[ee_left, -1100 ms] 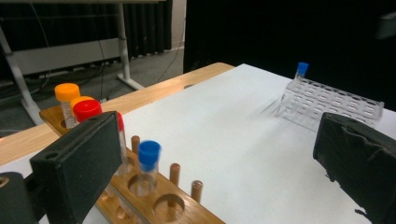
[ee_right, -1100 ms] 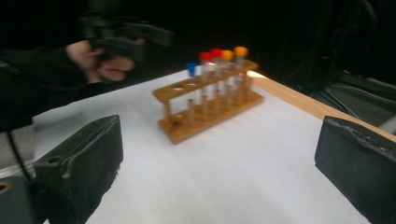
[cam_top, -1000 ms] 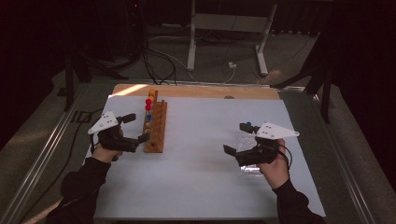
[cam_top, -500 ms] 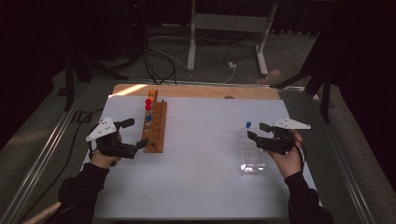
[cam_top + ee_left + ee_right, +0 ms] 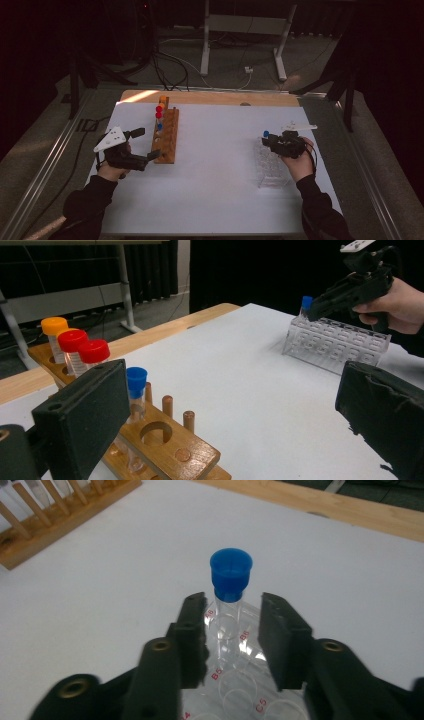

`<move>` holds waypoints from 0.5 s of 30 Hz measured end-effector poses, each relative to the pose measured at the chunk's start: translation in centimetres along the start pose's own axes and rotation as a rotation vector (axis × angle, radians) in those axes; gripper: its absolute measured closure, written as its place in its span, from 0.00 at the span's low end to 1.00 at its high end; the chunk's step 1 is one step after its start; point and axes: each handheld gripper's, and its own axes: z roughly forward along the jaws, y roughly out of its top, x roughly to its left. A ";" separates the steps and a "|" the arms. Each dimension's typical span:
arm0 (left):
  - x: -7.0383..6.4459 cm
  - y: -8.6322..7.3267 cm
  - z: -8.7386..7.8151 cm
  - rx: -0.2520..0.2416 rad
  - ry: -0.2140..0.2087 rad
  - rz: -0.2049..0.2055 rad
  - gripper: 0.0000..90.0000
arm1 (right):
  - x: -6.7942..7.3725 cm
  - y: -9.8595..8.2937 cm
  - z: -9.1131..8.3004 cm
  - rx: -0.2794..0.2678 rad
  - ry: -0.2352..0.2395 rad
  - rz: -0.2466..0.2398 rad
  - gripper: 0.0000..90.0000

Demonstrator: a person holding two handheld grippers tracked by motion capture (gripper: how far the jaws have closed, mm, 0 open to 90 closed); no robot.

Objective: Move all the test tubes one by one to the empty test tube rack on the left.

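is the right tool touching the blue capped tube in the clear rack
Apart. In the right gripper view the right tool stands open, with a visible gap on each side of the blue capped tube in the clear rack.

Clear glossy plastic rack (image 5: 235, 690), matt blue-cap tube (image 5: 230, 577), smooth wood rack (image 5: 165, 445)

Open tabletop (image 5: 215, 165) between wooden rack (image 5: 167, 142) and, seemingly, clear rack (image 5: 270, 167).

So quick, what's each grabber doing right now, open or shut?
Left gripper: open, holding nothing, beside the wooden rack.
Right gripper: open, jaws either side of the blue-capped tube, not touching it.
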 end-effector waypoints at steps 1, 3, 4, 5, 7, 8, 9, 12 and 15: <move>0.0 0.0 0.0 0.000 -0.001 -0.001 0.02 | 0.0 0.0 0.1 0.001 -0.001 -0.002 0.78; 0.0 0.0 0.0 0.000 -0.002 -0.003 0.02 | -0.1 0.1 0.3 0.003 0.006 0.001 0.80; 0.0 -0.1 0.0 0.001 -0.002 -0.003 0.02 | 0.0 0.1 0.4 0.000 0.008 -0.003 0.83; 0.0 -0.1 0.0 0.002 -0.001 -0.003 0.02 | 0.1 0.2 0.4 0.000 0.010 -0.010 0.85; 0.1 -0.1 0.0 0.003 -0.002 -0.006 0.02 | 0.4 0.3 0.5 0.000 -0.003 -0.030 0.86; 0.0 -0.1 0.0 0.004 -0.003 -0.005 0.02 | 0.5 0.3 0.5 0.003 -0.009 -0.038 0.86; 0.0 -0.1 0.0 0.006 -0.006 -0.006 0.02 | 0.5 0.4 0.4 -0.004 -0.012 -0.041 0.86; 0.1 0.0 0.0 0.007 -0.009 -0.006 0.02 | 0.7 0.8 -0.2 -0.017 -0.016 -0.056 0.86; 0.0 0.2 0.0 0.010 -0.018 -0.008 0.02 | 0.9 1.5 -1.2 -0.034 -0.022 -0.079 0.86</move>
